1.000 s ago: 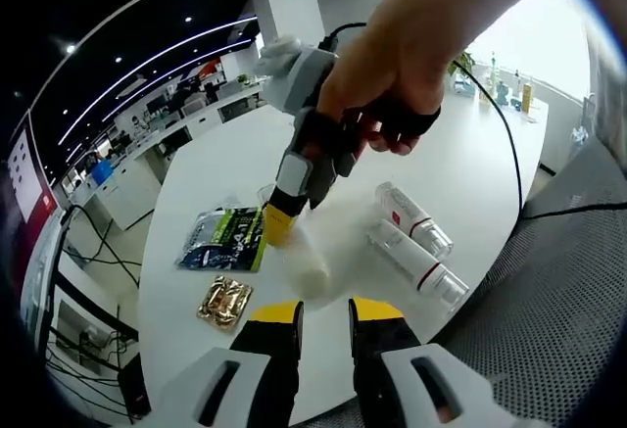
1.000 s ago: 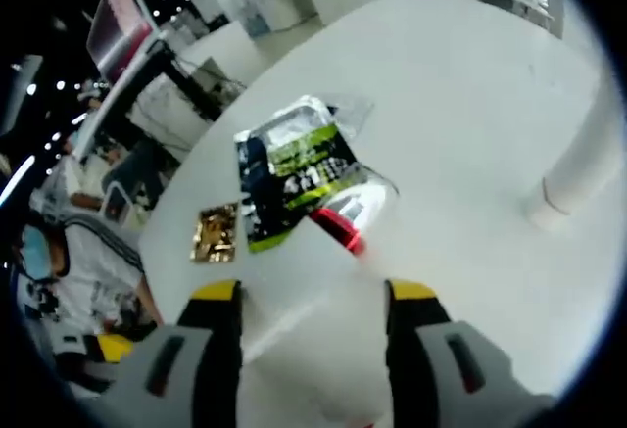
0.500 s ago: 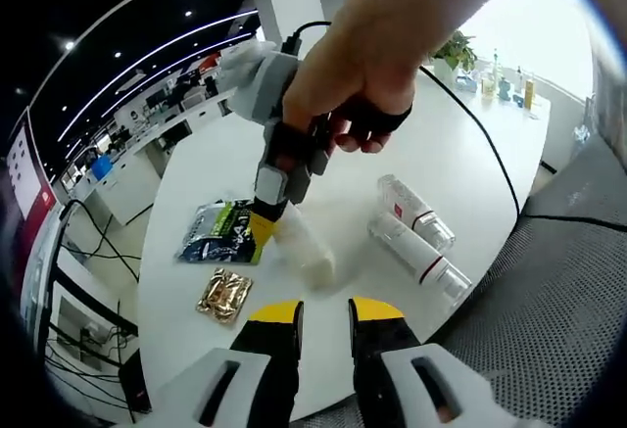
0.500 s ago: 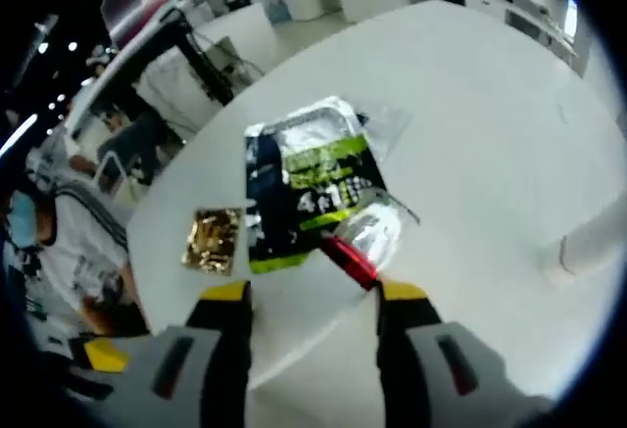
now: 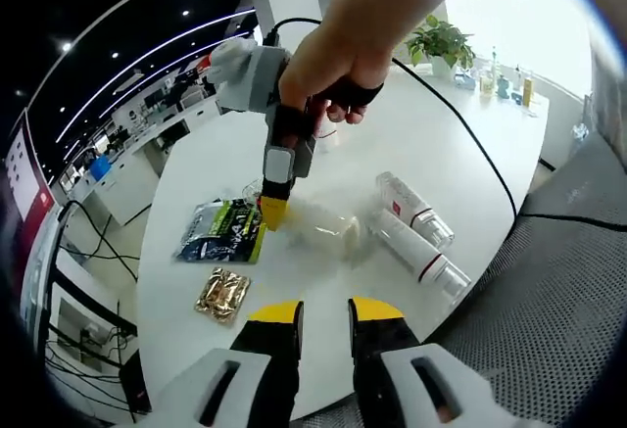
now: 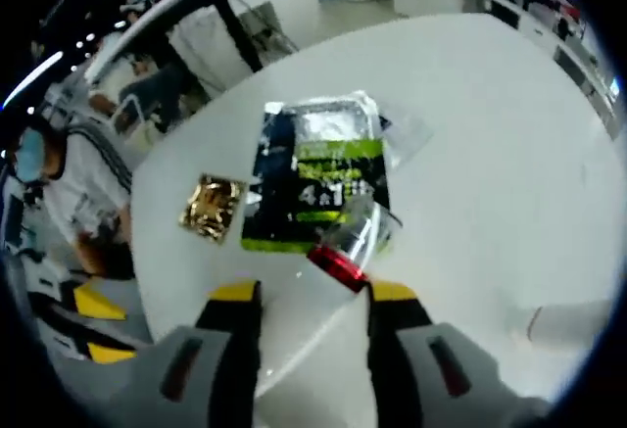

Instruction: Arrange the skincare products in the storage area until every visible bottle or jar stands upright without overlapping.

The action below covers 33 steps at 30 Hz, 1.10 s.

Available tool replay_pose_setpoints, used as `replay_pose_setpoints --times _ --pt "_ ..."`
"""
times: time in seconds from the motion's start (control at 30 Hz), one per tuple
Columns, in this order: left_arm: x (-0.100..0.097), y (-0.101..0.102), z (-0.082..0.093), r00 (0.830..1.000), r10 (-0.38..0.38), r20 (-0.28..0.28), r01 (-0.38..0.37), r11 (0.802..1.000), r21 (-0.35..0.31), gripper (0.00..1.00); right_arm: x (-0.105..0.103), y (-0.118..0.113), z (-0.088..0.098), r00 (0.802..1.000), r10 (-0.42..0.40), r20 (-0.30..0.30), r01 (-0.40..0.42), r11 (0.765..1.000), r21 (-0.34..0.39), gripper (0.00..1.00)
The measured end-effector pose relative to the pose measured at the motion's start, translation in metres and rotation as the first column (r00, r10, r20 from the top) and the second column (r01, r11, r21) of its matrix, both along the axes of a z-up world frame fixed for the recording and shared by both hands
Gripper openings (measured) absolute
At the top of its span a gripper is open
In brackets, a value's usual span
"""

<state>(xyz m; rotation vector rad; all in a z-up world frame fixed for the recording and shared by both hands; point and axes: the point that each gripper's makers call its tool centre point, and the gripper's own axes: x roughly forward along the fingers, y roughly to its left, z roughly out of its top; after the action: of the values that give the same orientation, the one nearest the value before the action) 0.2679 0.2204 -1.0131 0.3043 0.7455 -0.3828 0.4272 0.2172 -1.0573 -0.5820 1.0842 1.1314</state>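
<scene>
On the round white table (image 5: pixel 225 154), toward its near left edge, a crinkled gold foil sachet (image 5: pixel 223 296) is seen, with a glossy black-and-green pouch (image 5: pixel 224 234) just beyond it. Next to the pouch, the right gripper (image 5: pixel 271 214) has been raised and swung more upright over the last second, and the pale frosted bottle (image 5: pixel 328 233) pinched between its yellow-tipped jaws has been tipped up from lying low on the table; its clear cap and red collar (image 6: pixel 336 263) are seen past the jaws in the right gripper view. By this the bottle is judged to be partway to standing, its base not yet settled on the table. Nearer the table's right edge, two cylindrical bottles (image 5: pixel 416 242) of translucent white plastic with red bands lie on their sides, side by side, so two more are left to be stood up. At the near edge, the left gripper (image 5: pixel 324 312) is held above the table with its jaws slightly parted and nothing between them.
</scene>
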Motion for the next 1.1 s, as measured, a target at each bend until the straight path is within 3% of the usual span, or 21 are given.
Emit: replay_pose_setpoints --times 0.07,0.17,0.23,0.33,0.47,0.67,0.8,1.1 --pt "0.0 0.0 0.0 1.0 0.0 0.001 0.0 1.0 0.001 0.19 -0.002 -0.002 0.001 0.995 0.091 0.035 -0.089 0.995 -0.048 0.39" --pt "0.0 0.0 0.0 1.0 0.001 0.001 -0.001 1.0 -0.001 0.19 -0.003 -0.004 0.0 0.962 0.259 0.087 -0.247 0.96 -0.132 0.38" --pt "-0.001 0.0 -0.001 1.0 0.0 -0.004 0.0 1.0 -0.002 0.19 -0.004 -0.006 -0.002 0.954 0.286 0.092 -0.271 0.951 -0.151 0.37" --pt "-0.002 -0.001 -0.002 1.0 -0.007 -0.011 0.007 1.0 0.002 0.19 -0.003 -0.007 -0.003 0.961 0.262 0.085 -0.248 0.958 -0.141 0.36" --pt "-0.001 -0.001 -0.002 1.0 -0.008 -0.009 0.008 1.0 0.003 0.19 -0.003 -0.01 -0.007 0.99 0.14 0.023 -0.136 0.983 -0.121 0.34" --pt "-0.001 -0.001 -0.001 1.0 -0.007 -0.003 0.007 1.0 0.003 0.19 -0.001 -0.009 -0.014 0.996 0.08 0.036 -0.074 0.986 -0.146 0.35" --pt "-0.001 0.0 -0.002 1.0 -0.006 -0.009 0.006 1.0 0.006 0.19 0.001 -0.009 -0.017 0.996 0.035 0.081 -0.02 0.984 -0.177 0.35" --pt "-0.002 0.0 -0.003 1.0 -0.006 -0.014 0.006 1.0 0.009 0.19 0.006 -0.009 -0.015 0.998 0.009 0.069 0.002 0.987 -0.161 0.29"
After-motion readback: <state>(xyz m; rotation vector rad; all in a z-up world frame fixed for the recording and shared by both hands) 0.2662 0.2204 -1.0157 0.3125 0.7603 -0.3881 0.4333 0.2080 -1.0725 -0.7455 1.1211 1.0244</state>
